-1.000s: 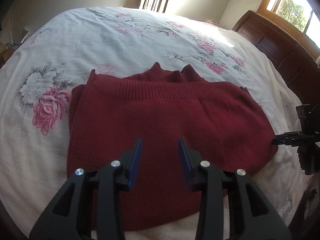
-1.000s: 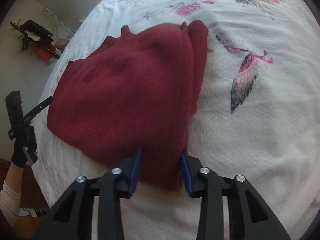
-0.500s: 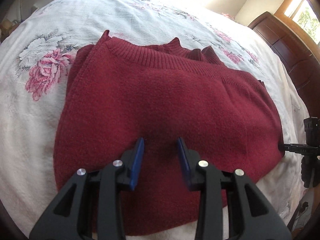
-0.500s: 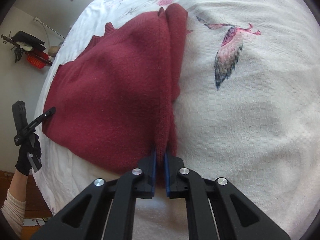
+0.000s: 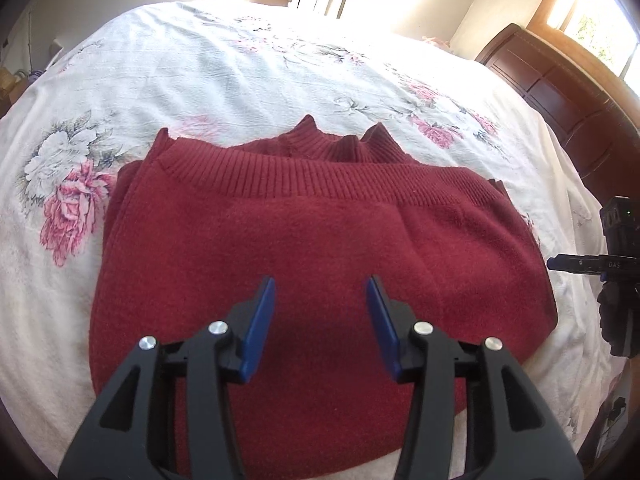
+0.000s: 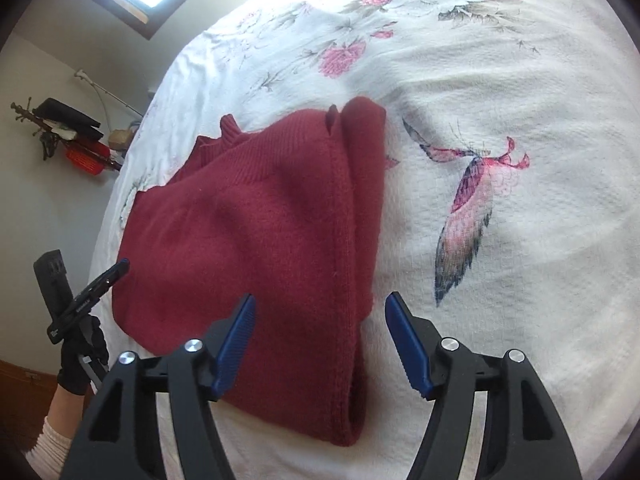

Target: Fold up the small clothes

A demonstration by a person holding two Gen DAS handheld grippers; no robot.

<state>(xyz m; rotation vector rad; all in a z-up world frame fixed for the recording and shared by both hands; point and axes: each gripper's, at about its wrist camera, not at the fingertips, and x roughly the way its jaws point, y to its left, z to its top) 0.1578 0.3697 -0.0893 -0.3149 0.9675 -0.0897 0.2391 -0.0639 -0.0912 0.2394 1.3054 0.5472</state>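
Observation:
A dark red knit sweater [image 5: 312, 248] lies folded on the bed, its ribbed hem across the far side and the collar peeking out behind. My left gripper [image 5: 320, 312] hovers open over the sweater's near part, nothing between its blue pads. In the right wrist view the same sweater [image 6: 260, 232] shows its folded edge running toward me. My right gripper [image 6: 320, 336] stands open, wide astride that folded edge, holding nothing. The right gripper [image 5: 580, 264] also shows at the right edge of the left wrist view, beside the sweater. The left gripper [image 6: 100, 280] appears at the left of the right wrist view.
A white bedspread [image 5: 240, 72] with pink flowers covers the bed; a bird print [image 6: 468, 208] lies right of the sweater. A dark wooden headboard [image 5: 560, 92] stands at the far right. A wall shelf with clutter [image 6: 68, 136] hangs left of the bed. A gloved hand [image 6: 80, 356] holds the left gripper.
My right gripper, shut on the sweater's folded edge half a second ago, has opened wide and let it go. My left gripper has pulled back and risen a little, still open.

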